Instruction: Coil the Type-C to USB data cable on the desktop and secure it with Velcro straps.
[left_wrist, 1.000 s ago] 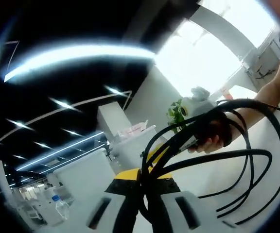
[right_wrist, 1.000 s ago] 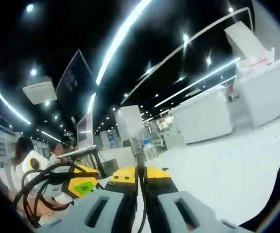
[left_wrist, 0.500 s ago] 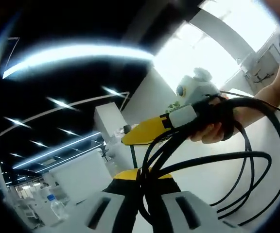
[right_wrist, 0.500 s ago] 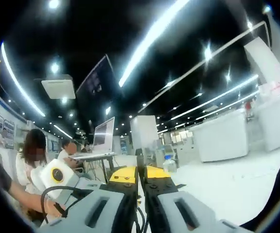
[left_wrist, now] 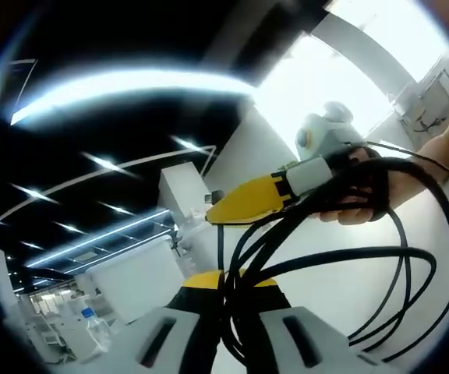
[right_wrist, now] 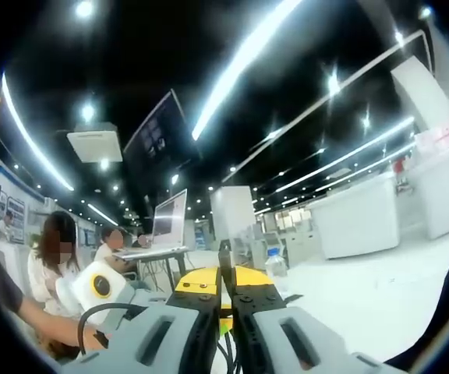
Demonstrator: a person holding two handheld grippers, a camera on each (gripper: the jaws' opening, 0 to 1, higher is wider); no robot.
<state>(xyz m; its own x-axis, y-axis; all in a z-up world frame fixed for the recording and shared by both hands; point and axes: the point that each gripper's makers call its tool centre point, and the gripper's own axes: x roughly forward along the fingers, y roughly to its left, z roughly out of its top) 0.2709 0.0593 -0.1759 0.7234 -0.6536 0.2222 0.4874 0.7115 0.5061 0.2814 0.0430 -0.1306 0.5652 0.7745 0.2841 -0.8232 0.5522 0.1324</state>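
In the left gripper view, the left gripper (left_wrist: 226, 300) rises from 6 o'clock with its jaws pressed together on several strands of the black cable (left_wrist: 341, 261). From the jaws the cable fans toward 3 o'clock in large loose loops that run close to the view's right edge. At 2 o'clock a hand (left_wrist: 372, 199) holds the right gripper (left_wrist: 240, 209), yellow tip pointing toward 9 o'clock; cable strands pass beneath it. In the right gripper view, the right gripper (right_wrist: 225, 292) has its jaws closed to a thin slit; a dark strand runs in that slit. The cable (right_wrist: 104, 313) arcs at 8 o'clock. White counters (right_wrist: 361, 214) stand at 3 o'clock, well apart.
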